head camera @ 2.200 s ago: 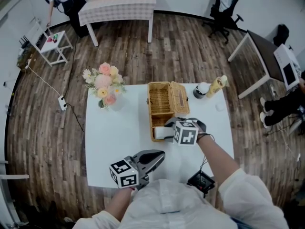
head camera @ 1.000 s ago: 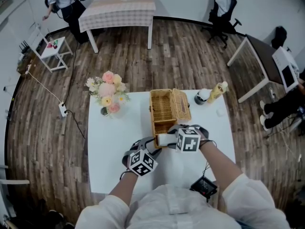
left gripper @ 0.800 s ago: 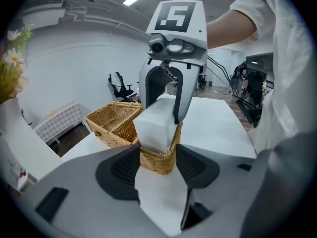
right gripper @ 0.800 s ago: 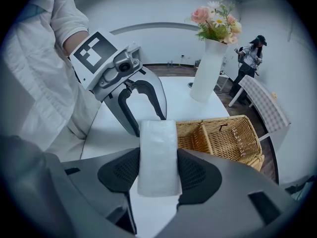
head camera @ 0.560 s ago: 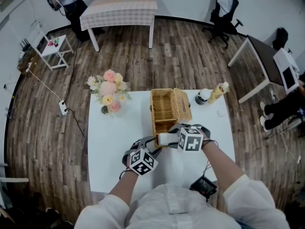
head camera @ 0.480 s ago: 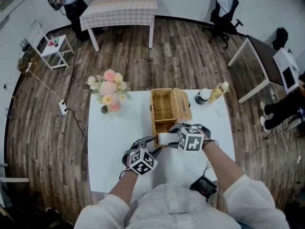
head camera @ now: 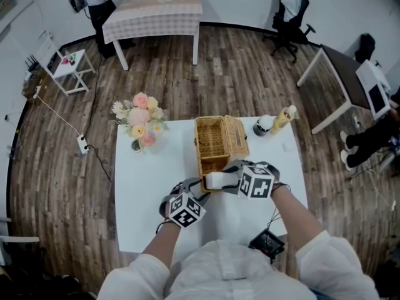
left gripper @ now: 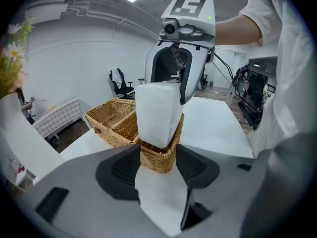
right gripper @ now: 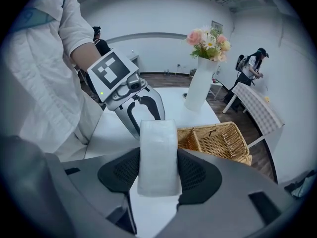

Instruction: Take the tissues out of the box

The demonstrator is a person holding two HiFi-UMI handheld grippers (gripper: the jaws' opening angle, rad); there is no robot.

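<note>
A wicker basket (head camera: 219, 144) with its lid thrown open stands on the white table (head camera: 150, 192). My right gripper (head camera: 226, 176) is shut on a white tissue pack (head camera: 214, 180) and holds it just above the basket's near end. In the right gripper view the pack (right gripper: 158, 155) sits squeezed between both pads. My left gripper (head camera: 199, 187) grips the near end of the basket (left gripper: 158, 155), one pad against each side wall. The left gripper view shows the tissue pack (left gripper: 157, 113) hanging over the basket rim.
A vase of flowers (head camera: 139, 120) stands at the table's far left. A yellow bottle (head camera: 282, 119) and a dark round container (head camera: 262, 125) sit at the far right. A black device (head camera: 265, 242) lies at the near edge. A person stands by a distant table (head camera: 153, 8).
My right gripper has lifted a little with the tissue pack. The left gripper has stayed on the basket. The person at the far table has shifted.
</note>
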